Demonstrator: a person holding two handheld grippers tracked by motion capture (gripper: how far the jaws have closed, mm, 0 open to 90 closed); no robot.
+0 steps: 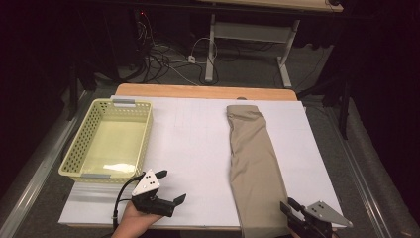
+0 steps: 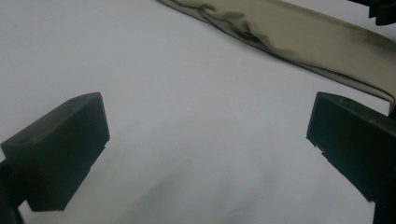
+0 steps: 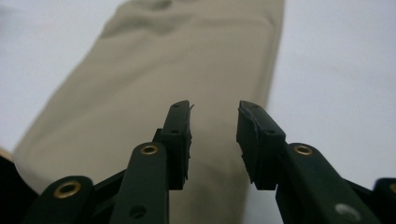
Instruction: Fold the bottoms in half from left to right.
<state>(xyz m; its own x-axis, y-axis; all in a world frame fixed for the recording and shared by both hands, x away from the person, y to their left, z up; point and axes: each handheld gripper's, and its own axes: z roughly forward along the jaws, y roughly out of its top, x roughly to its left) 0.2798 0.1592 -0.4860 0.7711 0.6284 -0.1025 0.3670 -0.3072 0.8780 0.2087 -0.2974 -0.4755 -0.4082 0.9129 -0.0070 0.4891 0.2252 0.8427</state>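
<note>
A long tan folded cloth (image 1: 253,158) lies lengthwise on the white sheet (image 1: 198,144), right of the middle, its near end at the table's front edge. My right gripper (image 1: 289,206) hovers at that near end, beside the cloth's right edge. In the right gripper view its jaws (image 3: 214,123) stand a little apart over the cloth (image 3: 187,60), with nothing pinched between them. My left gripper (image 1: 171,186) is held by a hand at the front left, over bare sheet. Its jaws (image 2: 205,135) gape wide and empty, and the cloth (image 2: 299,37) lies beyond them.
A pale yellow plastic basket (image 1: 143,130) stands empty at the left of the sheet. The wooden table edge (image 1: 198,91) shows at the back. Beyond it are cables and another table's legs (image 1: 213,44) on the dark floor.
</note>
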